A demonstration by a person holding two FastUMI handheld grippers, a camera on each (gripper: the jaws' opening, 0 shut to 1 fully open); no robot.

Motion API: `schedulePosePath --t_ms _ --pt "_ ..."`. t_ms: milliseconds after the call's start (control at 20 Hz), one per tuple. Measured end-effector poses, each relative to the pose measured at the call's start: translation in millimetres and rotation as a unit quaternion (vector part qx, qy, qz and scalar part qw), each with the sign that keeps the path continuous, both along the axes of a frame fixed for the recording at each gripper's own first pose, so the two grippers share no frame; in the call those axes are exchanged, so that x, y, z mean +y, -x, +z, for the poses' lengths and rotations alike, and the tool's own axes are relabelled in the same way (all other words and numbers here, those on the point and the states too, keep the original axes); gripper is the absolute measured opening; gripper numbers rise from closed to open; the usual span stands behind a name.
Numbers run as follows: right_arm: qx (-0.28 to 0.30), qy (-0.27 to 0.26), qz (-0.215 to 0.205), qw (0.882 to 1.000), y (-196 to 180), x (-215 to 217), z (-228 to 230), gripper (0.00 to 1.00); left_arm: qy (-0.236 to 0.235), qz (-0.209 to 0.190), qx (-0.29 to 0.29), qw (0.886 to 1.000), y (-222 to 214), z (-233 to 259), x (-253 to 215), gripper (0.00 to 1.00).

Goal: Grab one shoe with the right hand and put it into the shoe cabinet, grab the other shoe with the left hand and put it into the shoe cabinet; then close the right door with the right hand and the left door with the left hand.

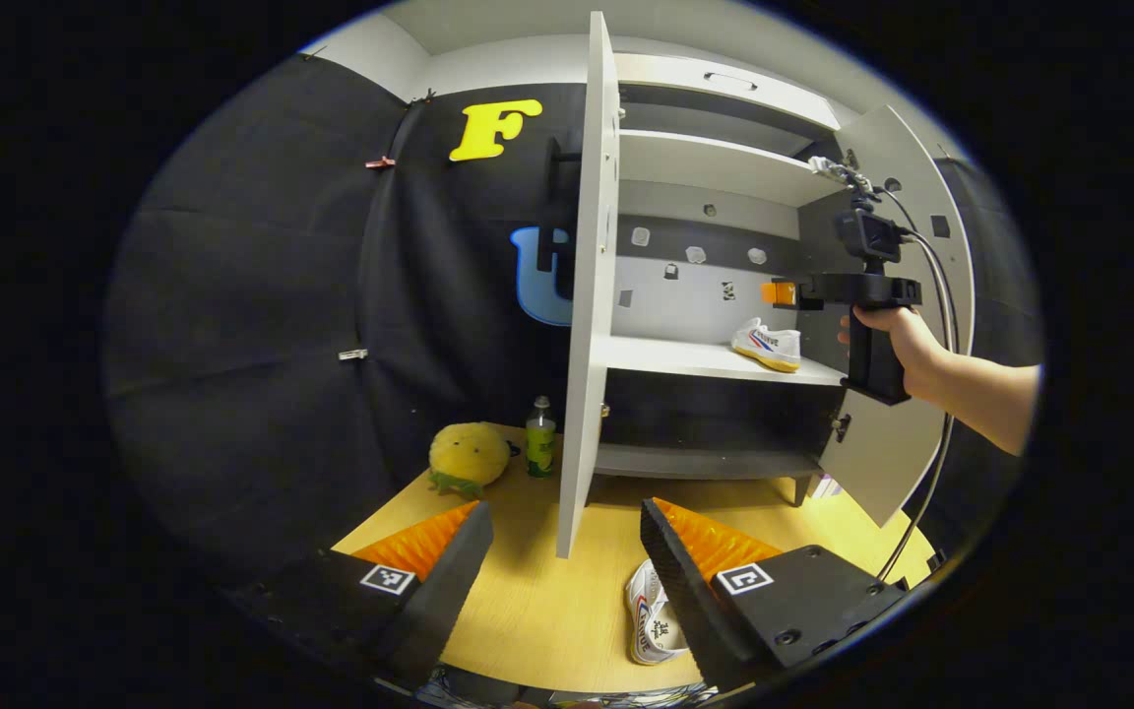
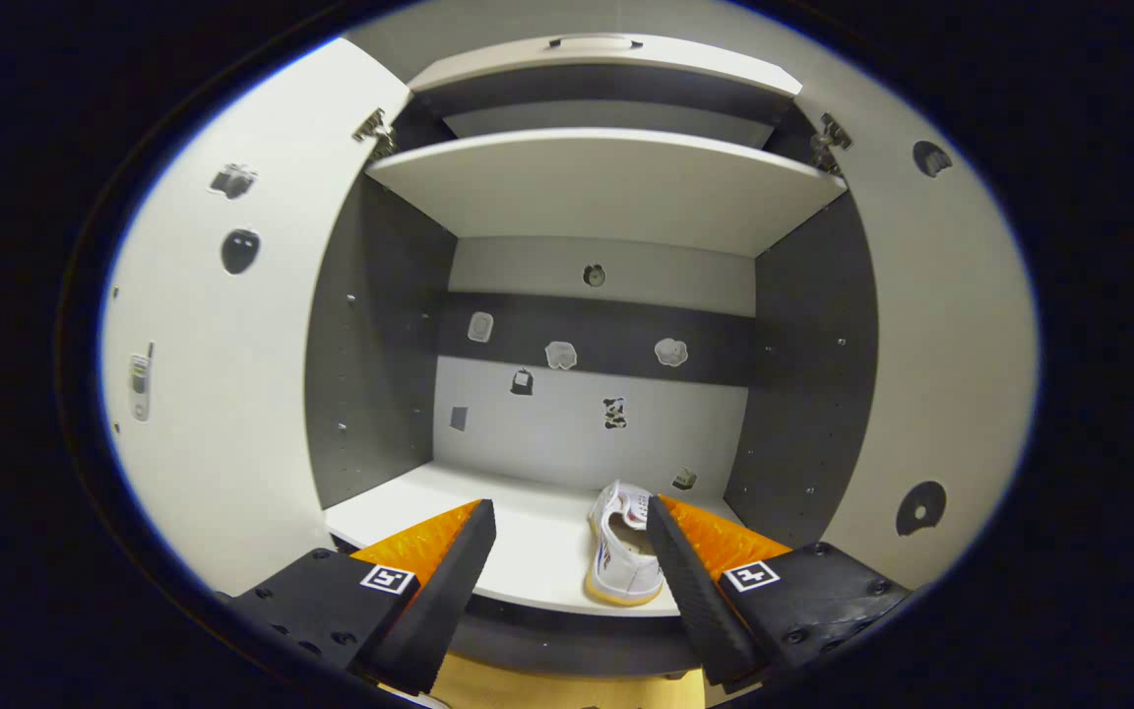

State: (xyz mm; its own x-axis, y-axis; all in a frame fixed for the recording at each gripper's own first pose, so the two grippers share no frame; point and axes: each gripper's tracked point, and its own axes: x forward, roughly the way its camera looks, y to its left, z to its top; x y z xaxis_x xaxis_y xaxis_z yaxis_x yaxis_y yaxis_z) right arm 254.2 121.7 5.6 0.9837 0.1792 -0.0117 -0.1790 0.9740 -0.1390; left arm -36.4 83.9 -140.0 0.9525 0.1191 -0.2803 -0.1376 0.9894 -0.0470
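The shoe cabinet (image 1: pixel 715 158) stands with both doors swung wide. On its middle shelf (image 2: pixel 528 542) rests a white shoe (image 2: pixel 623 547) with a yellow sole, seen again in the left gripper view as the white shoe (image 1: pixel 769 345). My right gripper (image 2: pixel 567 522) is open just in front of that shelf, with the shoe beside its right finger and free of it. Farther off in the left gripper view, the right gripper (image 1: pixel 781 292) is held by a hand (image 1: pixel 897 330). My left gripper (image 1: pixel 567 517) is open above the table (image 1: pixel 547 611), where a second white shoe (image 1: pixel 653 615) lies partly behind its right finger.
The cabinet's left door (image 1: pixel 587 295) juts edge-on toward my left gripper; the right door (image 1: pixel 907 325) stands behind the hand. A yellow plush toy (image 1: pixel 469 456) and a green bottle (image 1: pixel 539 438) sit on the table left of the cabinet. A cable (image 1: pixel 941 325) trails from the right gripper.
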Motion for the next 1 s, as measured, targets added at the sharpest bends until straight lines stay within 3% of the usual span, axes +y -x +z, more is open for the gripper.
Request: schedulePosePath --t_ms 350,600,750,850,1000 --pt "-0.001 -0.049 -0.060 0.997 116 -46 -16 0.98 -0.013 -0.081 -0.005 0.997 -8 -22 -8 0.95" --pt "0.059 -0.053 -0.098 0.992 194 -85 -60 0.98 0.007 -0.087 0.018 0.996 -8 -56 -20 0.95" --pt "0.110 -0.070 -0.119 0.984 241 -99 -101 0.99 0.002 -0.118 0.063 0.991 -15 -99 -38 0.95" --pt "0.141 -0.073 -0.137 0.978 269 -111 -124 1.00 0.012 -0.141 0.079 0.987 -17 -122 -50 0.95" --pt "0.167 -0.091 -0.163 0.968 302 -121 -139 0.99 0.075 -0.169 0.105 0.977 -20 -161 -73 0.96"
